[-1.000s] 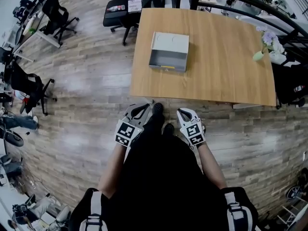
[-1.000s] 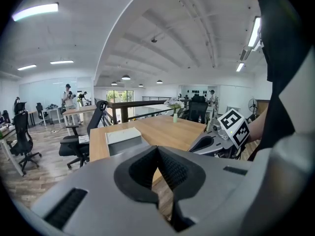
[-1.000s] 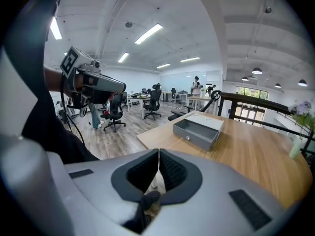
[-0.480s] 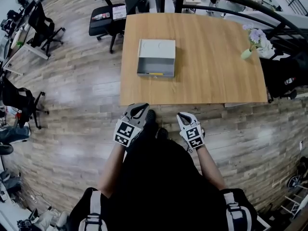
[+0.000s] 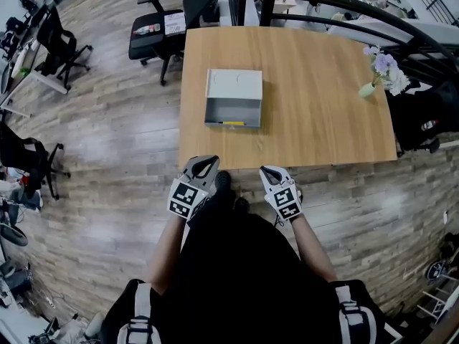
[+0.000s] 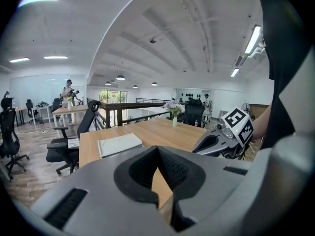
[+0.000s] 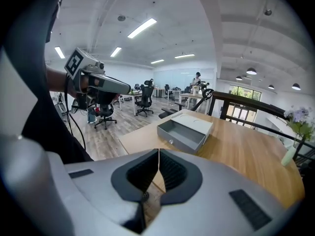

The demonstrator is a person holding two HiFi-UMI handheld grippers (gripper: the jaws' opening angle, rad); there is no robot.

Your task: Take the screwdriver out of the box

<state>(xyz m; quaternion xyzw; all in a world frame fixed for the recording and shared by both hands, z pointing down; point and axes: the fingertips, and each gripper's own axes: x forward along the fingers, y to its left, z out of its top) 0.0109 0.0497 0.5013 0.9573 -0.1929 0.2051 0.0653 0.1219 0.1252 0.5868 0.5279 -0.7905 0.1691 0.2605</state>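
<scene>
While both grippers hang just short of the table's (image 5: pixel 323 106) near edge, the box (image 5: pixel 234 84) sits farther in, roughly btwn them and maybe a touch nearer the left gripper (image 5: pixel 206 162). Its jaws are pressed together w/ nothing in them, and the right gripper (image 5: pixel 266 170) is likewise closed and empty. The screwdriver (image 5: pixel 233 123) looks to be the thin yellow streak along the box's near wall, long axis left-right — so the reach goes far, then down into the box.
</scene>
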